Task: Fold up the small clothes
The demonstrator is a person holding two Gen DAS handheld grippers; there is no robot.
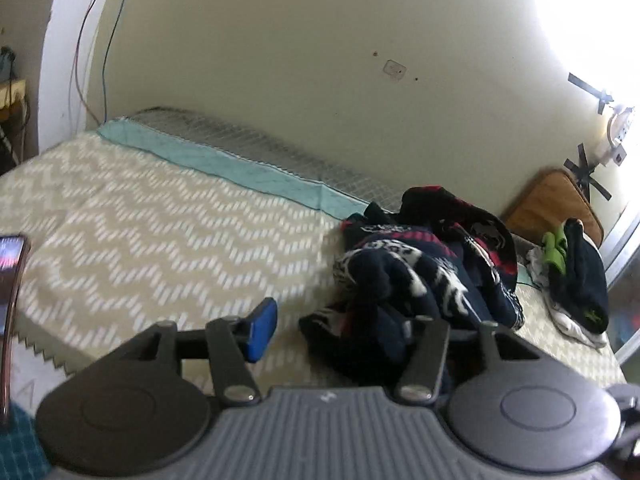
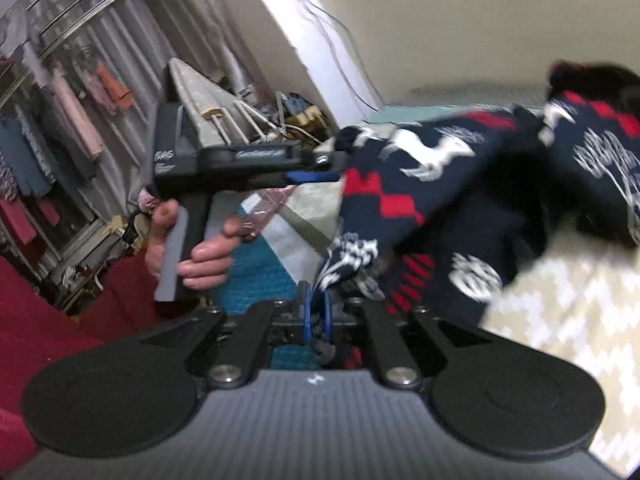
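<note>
A navy sweater (image 1: 424, 272) with white and red patterns lies bunched on the right of the chevron bedspread (image 1: 140, 232). My left gripper (image 1: 340, 322) stands open at its near edge. Its left blue pad (image 1: 262, 330) is bare and apart from the cloth, while the sweater covers the right finger. In the right wrist view the sweater (image 2: 460, 184) hangs lifted across the frame. The left gripper (image 2: 336, 168), held by a hand (image 2: 196, 248), reaches its upper edge from the left. My right gripper (image 2: 317, 306) is shut on a lower edge of the sweater, its blue pads (image 2: 306, 312) nearly together.
A second pile of dark, green and white clothes (image 1: 576, 284) lies at the bed's far right beside an orange cushion (image 1: 556, 208). A phone (image 1: 12, 272) stands at the left edge. Off the bed are an ironing board (image 2: 204, 108) and a clothes rack (image 2: 60, 92).
</note>
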